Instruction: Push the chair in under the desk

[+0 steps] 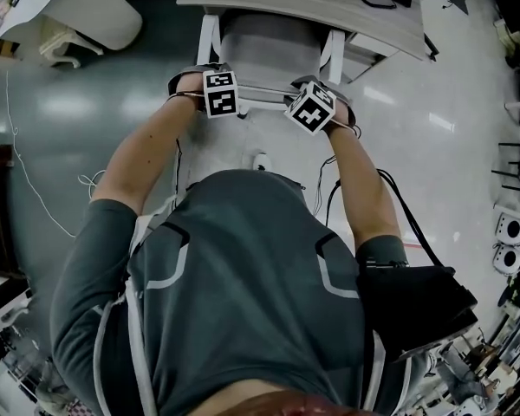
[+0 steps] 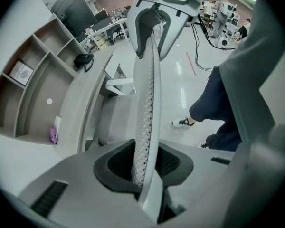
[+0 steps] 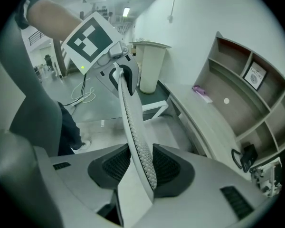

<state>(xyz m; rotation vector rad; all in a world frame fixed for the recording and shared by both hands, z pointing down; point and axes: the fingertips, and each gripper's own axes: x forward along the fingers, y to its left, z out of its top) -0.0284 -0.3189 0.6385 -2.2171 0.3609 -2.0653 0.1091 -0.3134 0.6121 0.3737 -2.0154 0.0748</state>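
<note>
A white mesh-back office chair (image 1: 269,46) stands with its seat partly beneath the light wooden desk (image 1: 312,3). Both grippers hold the top rim of its backrest (image 1: 260,133). My left gripper (image 1: 212,81) sits at the rim's left end; the thin perforated backrest edge (image 2: 147,89) runs between the jaws of the left gripper (image 2: 145,170), pads against it. My right gripper (image 1: 316,94) holds the right end, and the backrest edge (image 3: 130,113) passes between the pads of the right gripper (image 3: 140,167), which clamp it.
The desk (image 2: 85,103) curves along a wall of open shelves (image 3: 247,94). On it lie a black phone (image 2: 83,60) and a small purple item (image 3: 199,90). A white round bin (image 3: 149,68) stands beyond the chair. The person's legs (image 2: 213,108) are behind it, cables (image 1: 43,206) trail over the floor.
</note>
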